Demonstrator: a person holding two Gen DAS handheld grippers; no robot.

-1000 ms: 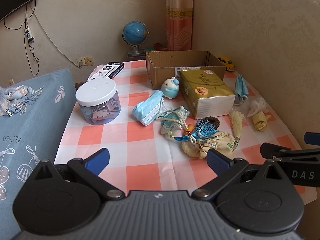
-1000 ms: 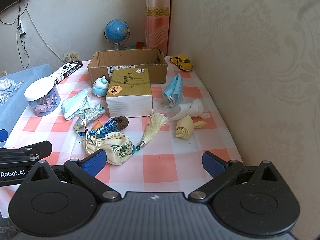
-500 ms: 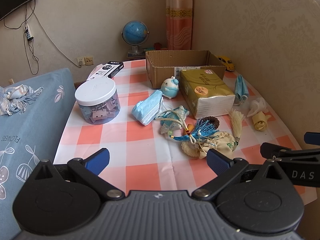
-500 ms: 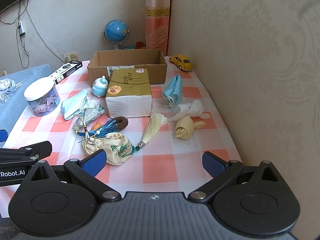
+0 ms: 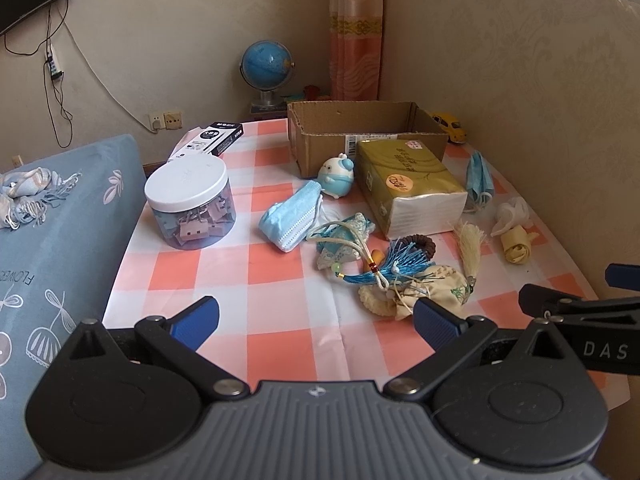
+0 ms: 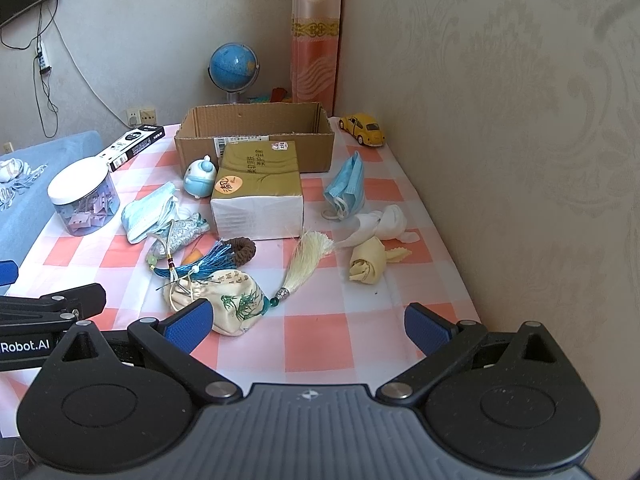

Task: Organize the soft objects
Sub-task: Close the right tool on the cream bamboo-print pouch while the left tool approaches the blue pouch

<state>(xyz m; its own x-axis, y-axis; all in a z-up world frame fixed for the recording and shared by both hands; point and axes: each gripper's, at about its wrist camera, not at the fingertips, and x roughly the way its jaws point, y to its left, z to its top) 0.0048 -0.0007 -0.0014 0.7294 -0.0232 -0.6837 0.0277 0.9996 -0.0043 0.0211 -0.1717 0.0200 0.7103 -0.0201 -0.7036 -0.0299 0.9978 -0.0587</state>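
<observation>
Soft things lie on the checked table [image 5: 280, 344]: a blue face mask [image 5: 290, 216], a second mask [image 6: 346, 188] near the wall, a cream embroidered pouch [image 6: 236, 304] with a blue tassel [image 5: 384, 270], a cream tassel [image 6: 304, 258], a white cloth [image 6: 380, 224], a yellow cloth roll [image 6: 366, 266], and a small plush toy [image 5: 337, 176]. An open cardboard box [image 5: 360, 128] stands at the back. My left gripper [image 5: 316, 320] and right gripper [image 6: 308, 322] are both open and empty at the near edge.
A gold tissue pack [image 5: 408, 184] sits in front of the box. A clear jar of clips [image 5: 188, 200] stands at the left, a black box [image 5: 212, 142] behind it. A yellow toy car [image 6: 364, 128], a globe [image 5: 266, 68] and a blue sofa [image 5: 48, 240] surround the table.
</observation>
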